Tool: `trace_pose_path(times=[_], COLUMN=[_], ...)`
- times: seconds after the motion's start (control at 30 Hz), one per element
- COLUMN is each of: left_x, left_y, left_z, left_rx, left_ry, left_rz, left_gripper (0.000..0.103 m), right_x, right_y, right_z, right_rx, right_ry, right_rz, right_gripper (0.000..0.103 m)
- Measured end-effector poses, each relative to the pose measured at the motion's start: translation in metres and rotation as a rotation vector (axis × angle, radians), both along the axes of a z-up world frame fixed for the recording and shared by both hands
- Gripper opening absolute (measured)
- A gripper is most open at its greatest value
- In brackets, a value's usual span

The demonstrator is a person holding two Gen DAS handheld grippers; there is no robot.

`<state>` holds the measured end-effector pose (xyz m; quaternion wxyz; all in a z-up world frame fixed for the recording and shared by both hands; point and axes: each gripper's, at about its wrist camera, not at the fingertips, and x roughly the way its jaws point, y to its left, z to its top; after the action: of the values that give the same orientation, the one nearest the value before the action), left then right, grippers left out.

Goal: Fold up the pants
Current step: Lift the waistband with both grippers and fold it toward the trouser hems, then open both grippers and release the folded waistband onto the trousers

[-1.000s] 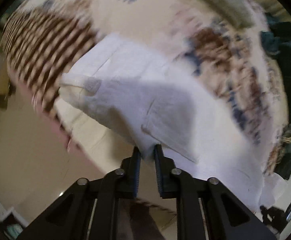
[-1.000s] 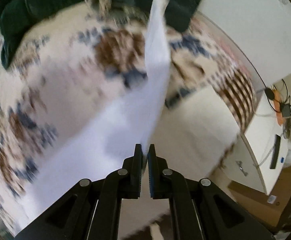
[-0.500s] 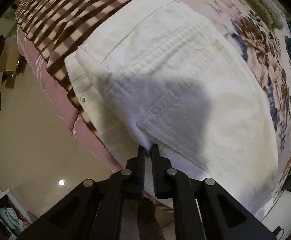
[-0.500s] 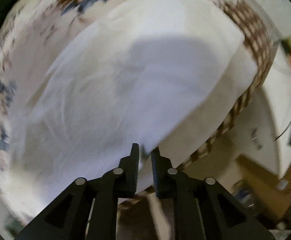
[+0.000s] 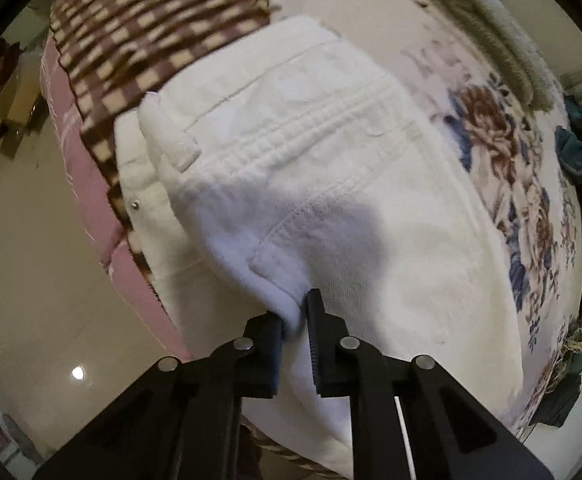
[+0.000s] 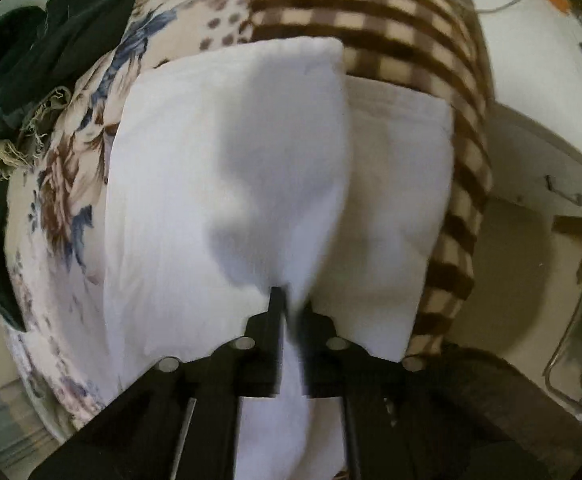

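Observation:
White pants [image 5: 331, 140] lie folded on the bed, waistband and belt loop toward the bed's edge at left. My left gripper [image 5: 296, 312] points steeply down at a back-pocket corner; its jaws are opening slightly, with a fold of the white cloth still pinched between them. In the right wrist view the pants [image 6: 211, 160] show as two smooth layers, the upper one lying over a wider lower one. My right gripper [image 6: 291, 300] points straight down and is shut on white cloth that runs between its fingers.
The bed carries a floral cover [image 5: 491, 120] and a brown checked blanket [image 5: 151, 20] near its edge. A pale rolled towel [image 5: 491, 40] lies at the back. Dark green clothes [image 6: 51, 40] are heaped at one side. Beige floor [image 5: 31, 260] and a white cabinet [image 6: 531, 60] flank the bed.
The right gripper swung a lifted pant leg across and down over the rest of the pants, its jaws briefly wider midway. The left gripper sank closer to the waistband, its jaws now slightly apart.

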<state>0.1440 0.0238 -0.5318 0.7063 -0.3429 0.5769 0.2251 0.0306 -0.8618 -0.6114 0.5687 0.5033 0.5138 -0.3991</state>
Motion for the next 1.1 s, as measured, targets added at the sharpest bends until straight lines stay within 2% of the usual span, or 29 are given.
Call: trace_pose_path(times=[0.1, 0.33, 0.4, 0.5, 0.53, 0.63, 0.7, 0.73, 0.77, 0.8, 0.83, 0.87, 0.9, 0.93, 0.97, 1.0, 1.1], left_x=[-0.014, -0.046, -0.044, -0.043, -0.041, -0.038, -0.041, -0.043, -0.045, -0.046, -0.046, -0.044, -0.04, -0.035, -0.029, -0.022, 0.01], left_y=[0.009, 0.027, 0.028, 0.029, 0.031, 0.036, 0.035, 0.034, 0.031, 0.029, 0.025, 0.019, 0.012, 0.004, -0.003, -0.01, -0.038], left_z=[0.011, 0.021, 0.015, 0.001, -0.004, -0.013, -0.005, 0.001, 0.011, 0.02, 0.029, 0.04, 0.05, 0.059, 0.068, 0.076, 0.082], left_rx=[0.005, -0.028, -0.035, -0.058, -0.072, -0.102, -0.087, -0.063, -0.017, 0.019, 0.057, 0.098, 0.143, 0.18, 0.22, 0.248, 0.235], left_ry=[-0.045, -0.048, -0.032, -0.009, 0.002, 0.044, 0.046, 0.052, 0.062, 0.071, 0.077, 0.077, 0.076, 0.078, 0.076, 0.061, 0.004], left_rz=[0.002, 0.039, 0.039, 0.036, 0.034, 0.041, 0.032, 0.023, 0.009, -0.001, -0.015, -0.037, -0.068, -0.094, -0.115, -0.129, -0.21], left_gripper=[0.008, 0.007, 0.007, 0.008, 0.011, 0.013, 0.015, 0.015, 0.015, 0.021, 0.035, 0.041, 0.052, 0.064, 0.068, 0.071, 0.071], right_x=[0.007, -0.009, -0.013, -0.027, -0.029, -0.019, -0.016, -0.016, -0.014, -0.011, -0.005, 0.004, 0.014, 0.032, 0.045, 0.067, 0.119], right_y=[0.01, 0.016, 0.016, 0.012, 0.012, 0.018, 0.02, 0.021, 0.023, 0.026, 0.032, 0.042, 0.055, 0.08, 0.1, 0.131, 0.209], right_z=[0.024, 0.061, 0.062, 0.046, 0.04, 0.025, 0.02, 0.023, 0.03, 0.039, 0.051, 0.064, 0.074, 0.081, 0.084, 0.084, 0.078], right_rx=[-0.06, -0.068, -0.064, -0.031, -0.023, -0.023, -0.005, -0.017, -0.049, -0.088, -0.128, -0.158, -0.175, -0.167, -0.14, -0.08, 0.02], right_ry=[0.045, 0.104, 0.137, 0.19, 0.196, 0.202, 0.207, 0.221, 0.232, 0.238, 0.236, 0.209, 0.182, 0.149, 0.118, 0.07, -0.017], right_rz=[0.109, 0.181, 0.196, 0.202, 0.194, 0.265, 0.316, 0.333, 0.351, 0.376, 0.413, 0.459, 0.511, 0.616, 0.689, 0.808, 1.084], right_gripper=[0.004, 0.004, 0.004, 0.004, 0.004, 0.005, 0.016, 0.027, 0.034, 0.034, 0.034, 0.034, 0.036, 0.043, 0.048, 0.048, 0.049])
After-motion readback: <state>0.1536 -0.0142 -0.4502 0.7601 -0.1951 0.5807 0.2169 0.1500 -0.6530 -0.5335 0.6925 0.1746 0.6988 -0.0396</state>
